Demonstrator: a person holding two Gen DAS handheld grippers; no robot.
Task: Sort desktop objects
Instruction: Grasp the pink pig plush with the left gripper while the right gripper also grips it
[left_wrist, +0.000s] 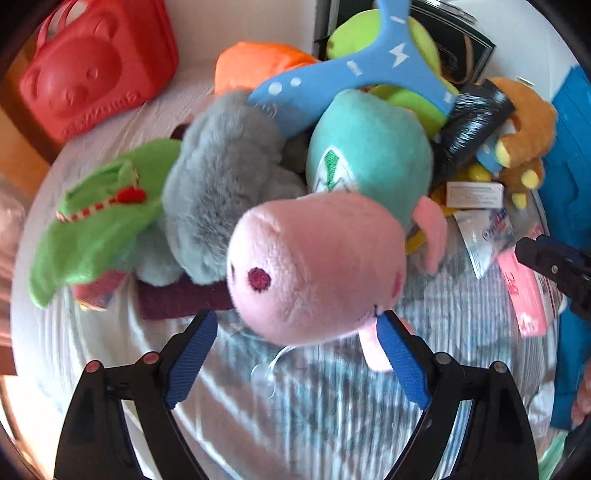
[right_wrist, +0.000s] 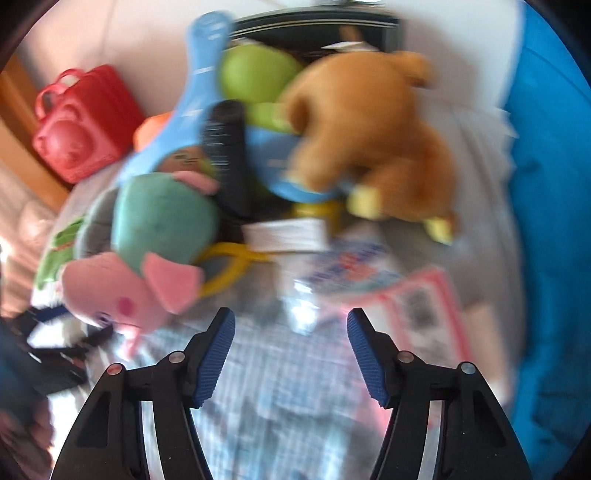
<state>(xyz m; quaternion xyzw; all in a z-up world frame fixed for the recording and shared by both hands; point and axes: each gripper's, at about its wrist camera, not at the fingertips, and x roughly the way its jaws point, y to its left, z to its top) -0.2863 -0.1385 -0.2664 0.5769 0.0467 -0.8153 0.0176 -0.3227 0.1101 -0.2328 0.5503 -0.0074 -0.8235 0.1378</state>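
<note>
Left gripper jaws released, flanking pink pig plush snout; right gripper jaws released on nothing; pink packet lettering right of left jaws, too blurred to read.

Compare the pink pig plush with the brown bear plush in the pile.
The pink pig plush has a teal body; the brown bear plush is brown with yellow paws. The pig lies at the near edge of the pile, head between the open left gripper's fingers; the bear lies at the far right, with no gripper at it. Both are soft toys.
</note>
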